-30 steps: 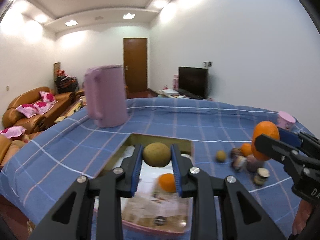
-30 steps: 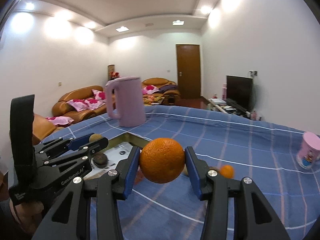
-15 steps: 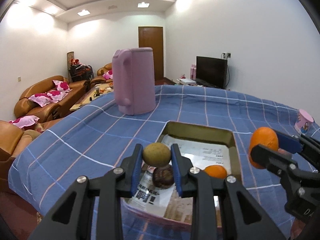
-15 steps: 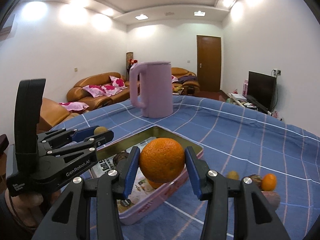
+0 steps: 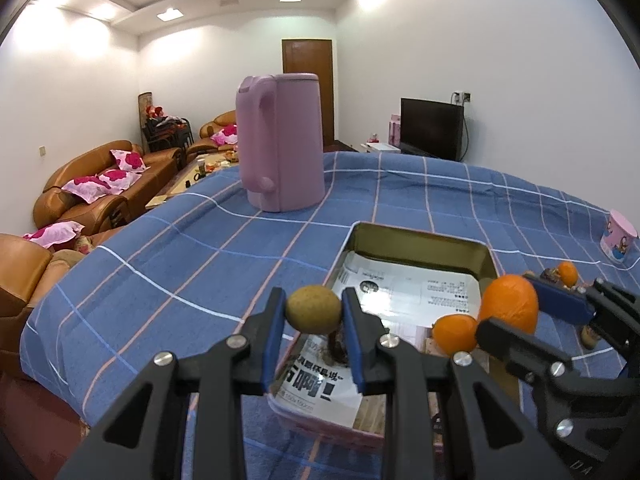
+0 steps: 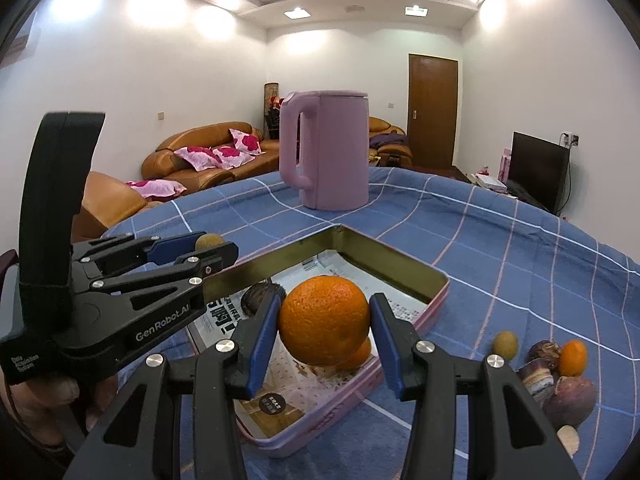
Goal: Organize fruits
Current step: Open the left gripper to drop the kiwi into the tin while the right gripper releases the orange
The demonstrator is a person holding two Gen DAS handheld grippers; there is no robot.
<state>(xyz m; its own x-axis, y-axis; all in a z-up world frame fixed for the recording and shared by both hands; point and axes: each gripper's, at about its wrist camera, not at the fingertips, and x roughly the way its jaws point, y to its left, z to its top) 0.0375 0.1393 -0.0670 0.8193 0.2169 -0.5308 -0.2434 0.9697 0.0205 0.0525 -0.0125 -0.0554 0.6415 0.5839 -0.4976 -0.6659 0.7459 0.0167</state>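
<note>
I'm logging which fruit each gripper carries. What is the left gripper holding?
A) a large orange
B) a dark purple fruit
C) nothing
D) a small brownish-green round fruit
D: the left gripper has its blue pads pressed on a small brownish-green round fruit over the tin, while the large orange sits in the right gripper.

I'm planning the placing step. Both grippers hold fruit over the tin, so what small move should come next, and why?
Probably lower the right gripper a little and release its orange onto a bare patch of the paper lining. It hangs above the tin, where a smaller orange and a dark fruit already lie. The left gripper, shut on a brown-green fruit, can follow.
</note>
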